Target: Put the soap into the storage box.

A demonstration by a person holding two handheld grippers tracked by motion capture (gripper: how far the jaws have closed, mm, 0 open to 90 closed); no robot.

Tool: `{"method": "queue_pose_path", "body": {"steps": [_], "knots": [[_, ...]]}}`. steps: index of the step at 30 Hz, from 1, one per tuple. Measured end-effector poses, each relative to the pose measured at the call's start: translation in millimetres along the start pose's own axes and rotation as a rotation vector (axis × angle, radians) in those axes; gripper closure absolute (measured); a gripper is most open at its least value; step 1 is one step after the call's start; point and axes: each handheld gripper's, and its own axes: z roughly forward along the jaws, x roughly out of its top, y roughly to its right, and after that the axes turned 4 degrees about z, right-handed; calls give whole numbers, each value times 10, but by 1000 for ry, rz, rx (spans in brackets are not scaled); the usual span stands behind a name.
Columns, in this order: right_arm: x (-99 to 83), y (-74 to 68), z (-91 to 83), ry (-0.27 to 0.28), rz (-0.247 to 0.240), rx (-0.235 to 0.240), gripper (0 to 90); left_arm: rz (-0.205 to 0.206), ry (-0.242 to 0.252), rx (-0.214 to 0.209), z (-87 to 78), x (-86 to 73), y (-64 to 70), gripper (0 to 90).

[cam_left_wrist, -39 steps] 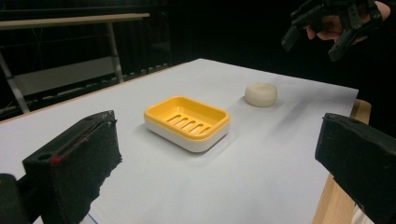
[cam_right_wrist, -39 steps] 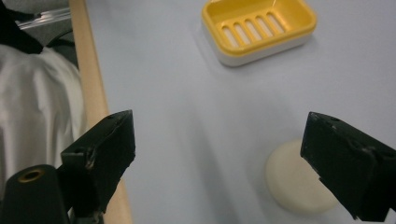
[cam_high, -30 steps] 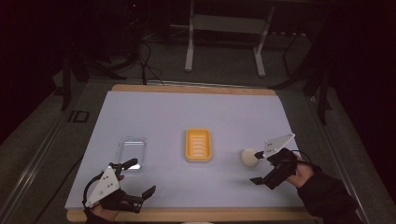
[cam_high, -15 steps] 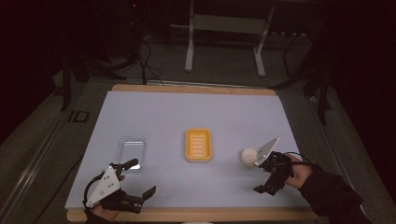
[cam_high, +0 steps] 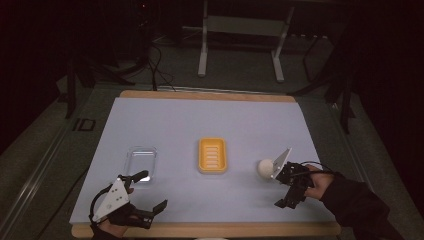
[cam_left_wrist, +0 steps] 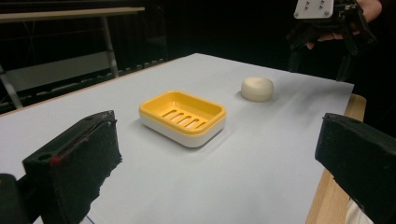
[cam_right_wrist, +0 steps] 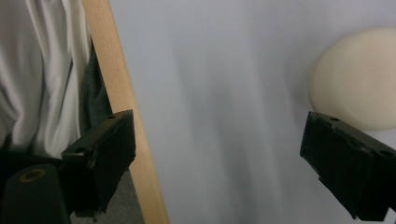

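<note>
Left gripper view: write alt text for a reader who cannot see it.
A yellow soap dish sits empty on a pale table, framed by the left gripper's two open black jaws. Beyond it lies a round cream soap bar, with the right gripper hovering at the far corner.

Dim lab: covered table (cam_high: 200, 120), trailing cables (cam_high: 160, 60)

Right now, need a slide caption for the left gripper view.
Open left gripper faces a yellow soap dish and round white soap; right gripper hovers beyond.

Yellow soap dish (cam_high: 212, 155); perhaps clear lid (cam_high: 140, 160).
</note>
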Motion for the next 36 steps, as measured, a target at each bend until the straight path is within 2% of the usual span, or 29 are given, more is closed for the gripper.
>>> {"method": "queue_pose_path", "body": {"steps": [8,15,17,21,27,32,33,36], "knots": [[-39,133,2,-65,41,26,102,-2,1,-4,1,-1,0,1],[-77,205,-6,-91,40,13,103,-2,-3,-5,9,-5,2,1],[-106,244,18,-138,32,-2,102,5,-10,-6,13,-6,5,1],[-136,305,45,-164,45,-5,103,2,-10,-9,16,-6,5,1],[-145,417,83,-181,59,-4,103,3,-11,-11,21,-8,6,1],[-134,468,104,-190,44,-10,103,0,-12,-12,18,-8,4,1],[-127,501,118,-192,29,-11,103,-2,-11,-14,19,-9,2,1],[-121,558,129,-177,16,-8,103,-3,-10,-17,21,-9,2,1]]}}
